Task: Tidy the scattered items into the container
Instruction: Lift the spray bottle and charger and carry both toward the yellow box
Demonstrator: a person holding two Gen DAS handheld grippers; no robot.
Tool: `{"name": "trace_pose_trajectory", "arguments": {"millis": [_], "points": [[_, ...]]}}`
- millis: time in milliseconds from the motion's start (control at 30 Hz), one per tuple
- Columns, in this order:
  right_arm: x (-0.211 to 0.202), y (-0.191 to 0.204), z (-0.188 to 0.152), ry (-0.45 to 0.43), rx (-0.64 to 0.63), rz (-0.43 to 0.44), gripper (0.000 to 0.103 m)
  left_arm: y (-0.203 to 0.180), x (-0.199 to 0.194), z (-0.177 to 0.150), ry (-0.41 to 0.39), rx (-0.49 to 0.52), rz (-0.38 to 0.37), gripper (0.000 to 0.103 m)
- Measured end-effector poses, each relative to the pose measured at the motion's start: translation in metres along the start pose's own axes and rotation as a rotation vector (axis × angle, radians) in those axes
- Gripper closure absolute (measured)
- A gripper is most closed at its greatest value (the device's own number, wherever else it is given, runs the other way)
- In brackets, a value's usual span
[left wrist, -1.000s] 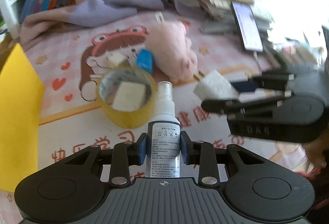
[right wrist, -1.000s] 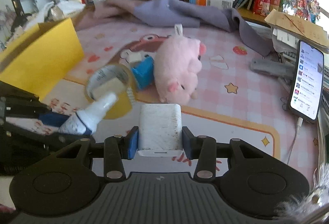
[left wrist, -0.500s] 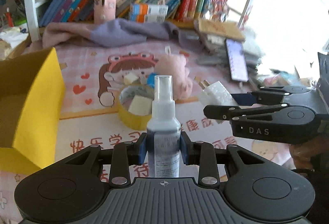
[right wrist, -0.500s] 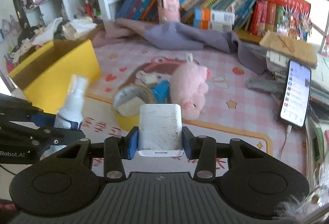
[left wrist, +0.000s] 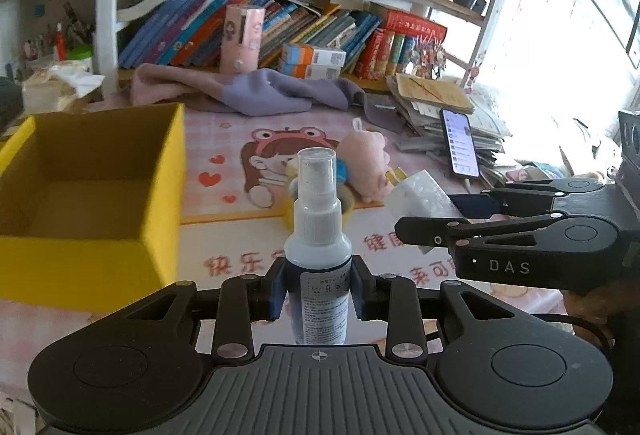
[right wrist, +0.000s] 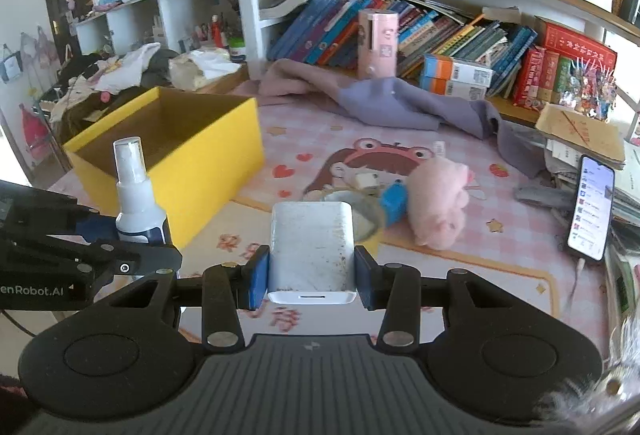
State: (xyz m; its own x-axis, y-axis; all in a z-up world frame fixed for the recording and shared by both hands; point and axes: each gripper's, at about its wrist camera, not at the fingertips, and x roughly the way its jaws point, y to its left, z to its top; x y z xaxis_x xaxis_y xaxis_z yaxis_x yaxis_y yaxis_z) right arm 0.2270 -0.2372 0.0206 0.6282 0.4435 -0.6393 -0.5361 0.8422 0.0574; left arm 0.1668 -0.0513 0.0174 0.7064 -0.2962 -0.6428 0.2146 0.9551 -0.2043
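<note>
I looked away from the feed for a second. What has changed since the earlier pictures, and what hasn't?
Both grippers have lifted away from the mat, so each camera now takes in the shelves and the open yellow box. The left gripper still clamps the spray bottle upright; the right gripper still clamps the white charger. Nothing was released. The pink plush pig and tape roll lie where they were.
</note>
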Motion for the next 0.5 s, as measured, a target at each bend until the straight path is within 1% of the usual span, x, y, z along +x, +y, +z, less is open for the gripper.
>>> {"name": "trace_pose_trajectory", "arguments": {"millis": [200, 367, 500], "points": [[-0.01, 0.052, -0.01, 0.006, -0.014, -0.002, 0.062, 0.026, -0.039, -0.025, -0.026, -0.023, -0.007, 0.072], [-0.023, 0.097, -0.022, 0.002, -0.032, -0.012, 0.062, 0.043, -0.072, -0.046, -0.055, -0.008, -0.029, 0.072], [-0.031, 0.129, -0.034, 0.003, -0.026, -0.017, 0.062, 0.057, -0.094, -0.063, -0.06, 0.0, -0.036, 0.072]]}}
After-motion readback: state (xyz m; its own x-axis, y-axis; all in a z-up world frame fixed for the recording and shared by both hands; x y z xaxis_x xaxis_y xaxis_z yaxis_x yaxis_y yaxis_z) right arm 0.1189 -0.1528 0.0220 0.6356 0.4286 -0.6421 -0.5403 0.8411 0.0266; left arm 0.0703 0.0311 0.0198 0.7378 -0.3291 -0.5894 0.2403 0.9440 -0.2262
